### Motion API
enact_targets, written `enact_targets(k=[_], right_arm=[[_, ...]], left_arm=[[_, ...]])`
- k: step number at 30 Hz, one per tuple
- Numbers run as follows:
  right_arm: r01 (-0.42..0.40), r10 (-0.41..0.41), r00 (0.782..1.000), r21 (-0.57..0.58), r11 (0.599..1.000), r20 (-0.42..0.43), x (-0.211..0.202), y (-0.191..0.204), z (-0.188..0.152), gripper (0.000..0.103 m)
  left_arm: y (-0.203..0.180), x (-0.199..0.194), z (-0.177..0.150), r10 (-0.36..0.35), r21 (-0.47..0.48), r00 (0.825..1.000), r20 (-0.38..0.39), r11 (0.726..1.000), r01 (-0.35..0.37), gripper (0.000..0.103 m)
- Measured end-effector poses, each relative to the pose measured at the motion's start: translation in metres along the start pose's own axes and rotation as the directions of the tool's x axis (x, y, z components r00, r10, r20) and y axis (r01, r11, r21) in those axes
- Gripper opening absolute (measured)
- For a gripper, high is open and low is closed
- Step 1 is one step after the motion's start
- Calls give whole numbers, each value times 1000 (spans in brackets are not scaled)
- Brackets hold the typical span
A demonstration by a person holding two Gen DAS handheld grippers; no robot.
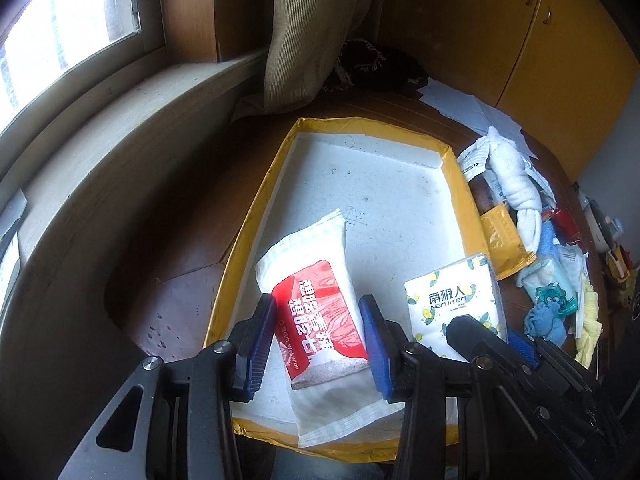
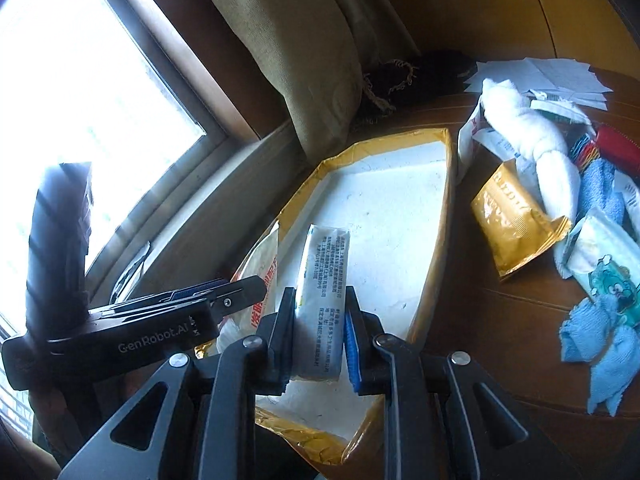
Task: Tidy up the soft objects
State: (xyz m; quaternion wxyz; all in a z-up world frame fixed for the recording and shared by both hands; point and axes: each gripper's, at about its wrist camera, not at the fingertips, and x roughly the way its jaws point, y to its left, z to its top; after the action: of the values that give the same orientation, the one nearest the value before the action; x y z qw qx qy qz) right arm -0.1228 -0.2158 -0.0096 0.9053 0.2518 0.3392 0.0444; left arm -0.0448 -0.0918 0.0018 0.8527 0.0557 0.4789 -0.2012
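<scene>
A shallow tray (image 1: 452,184) with yellow taped rim and white floor lies on the brown table. My left gripper (image 1: 318,304) straddles a red-and-white wet wipe pack (image 1: 320,312) that lies in the tray; the fingers stand beside it, and I cannot tell whether they press it. My right gripper (image 2: 320,300) is shut on a white tissue pack with lemon print (image 2: 322,300), held on edge over the tray (image 2: 436,240); the pack also shows in the left wrist view (image 1: 452,304). The left gripper also shows in the right wrist view (image 2: 236,290).
Right of the tray lie soft things: a rolled white towel (image 1: 516,184), a gold pouch (image 2: 516,224), blue cloths (image 2: 600,340), a cartoon tissue pack (image 2: 600,264), papers (image 2: 540,76). A beige cushion (image 1: 312,32) leans by the window sill (image 1: 120,128).
</scene>
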Motion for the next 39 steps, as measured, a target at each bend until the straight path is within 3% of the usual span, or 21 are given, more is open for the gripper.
enact_targets(k=[9,12,14,17,21,27,32,39], right_arm=[[53,-54,998,-30,998,-34,11,-6,-12,23],[59,-60,998,-41,997,-27,7,-8,-14,28],[48,-48,999,-41,998,-12,0,-9,-15,41],[47,-44,998,-56,997,47,-19,-12,-16,54],[37,-31,995,-62,997,95,-44,-18,-15,61],[-10,13,989,-16,1000,145,-80,-38,-19,61],[-53,43,989,71,996,140,-97,-67,-28,61],[4,-18,991,99,995,134,-117,-97,-43,61]], left_arm=[[-5,11,1,29,4,999,-24,1000,-29,47],[-9,12,1,22,-7,999,-33,1000,-22,61],[-11,5,0,-1,-22,1000,0,1000,1,71],[-15,-7,1,-25,-41,998,60,999,27,75],[-25,-23,2,-61,-54,990,129,996,69,76],[-53,-41,-3,-199,-41,957,213,976,212,77],[-95,-46,-9,-257,86,945,202,966,244,77],[-140,-30,-18,-264,182,961,80,952,246,77]])
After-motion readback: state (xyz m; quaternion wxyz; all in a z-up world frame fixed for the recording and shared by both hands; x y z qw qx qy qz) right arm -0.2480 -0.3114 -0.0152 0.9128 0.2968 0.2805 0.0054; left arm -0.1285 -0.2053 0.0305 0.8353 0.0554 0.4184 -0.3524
